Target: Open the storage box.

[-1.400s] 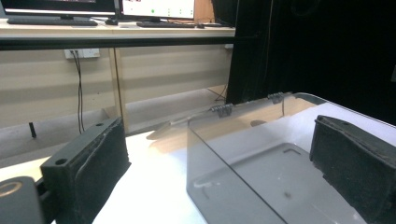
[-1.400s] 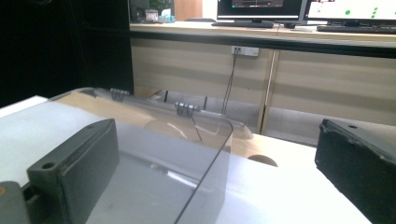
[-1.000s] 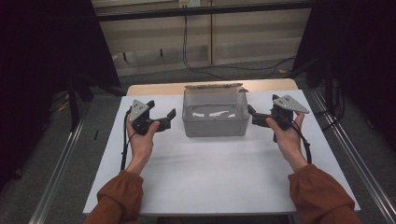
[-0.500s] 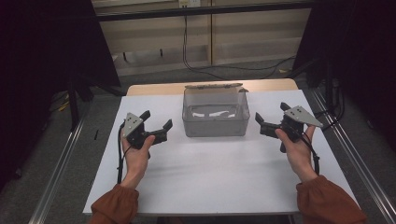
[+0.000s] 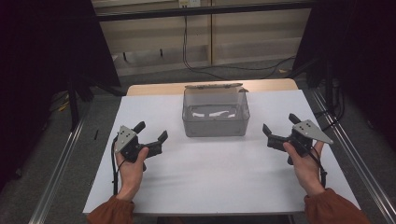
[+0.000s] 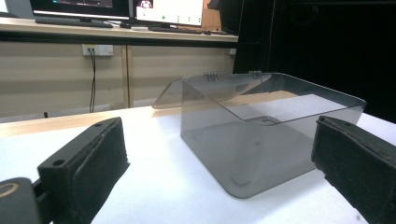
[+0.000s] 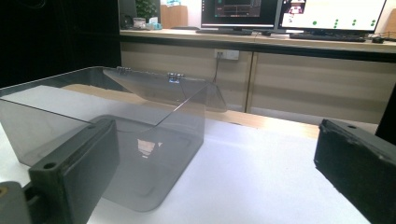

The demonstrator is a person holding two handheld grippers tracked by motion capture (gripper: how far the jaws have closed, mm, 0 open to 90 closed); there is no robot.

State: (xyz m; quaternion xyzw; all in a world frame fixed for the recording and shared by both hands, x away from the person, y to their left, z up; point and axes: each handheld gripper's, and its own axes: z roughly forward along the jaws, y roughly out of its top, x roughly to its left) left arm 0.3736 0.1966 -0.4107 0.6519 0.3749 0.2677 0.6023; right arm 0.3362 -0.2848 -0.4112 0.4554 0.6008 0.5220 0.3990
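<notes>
- White sheeting covers the table [image 5: 219, 177], with a strip of bare wood showing along its far edge; beyond it stand beige cabinet fronts with a wall socket and hanging cables, and monitors sit on the counter above.
- Left gripper [image 5: 150, 136]: held in the person's left hand [image 5: 130, 165] just above the white surface, jaws spread wide with nothing between them. They point forward and toward the box.
- Right gripper [image 5: 278, 131]: held in the person's right hand [image 5: 306, 163], carrying a grey three-cornered plate on top; jaws likewise spread wide and empty, aimed toward the box.
- Clear plastic box [image 5: 215, 114]: a smoke-tinted, see-through container with rounded corners, standing upright on the sheet ahead of both grippers and between them, apart from each. It lies forward and to the right of the left gripper, forward and to the left of the right gripper.
- Hinged lid [image 5: 214, 87]: swung open and hanging back from the far rim of the box on two small hinges.
- Left gripper view: box [image 6: 261, 130] sits beyond the gap between the two black jaws, nearer the right-hand jaw.
- Right gripper view: box [image 7: 116, 135] sits beyond the left-hand jaw, partly behind it; interior appears empty.
</notes>
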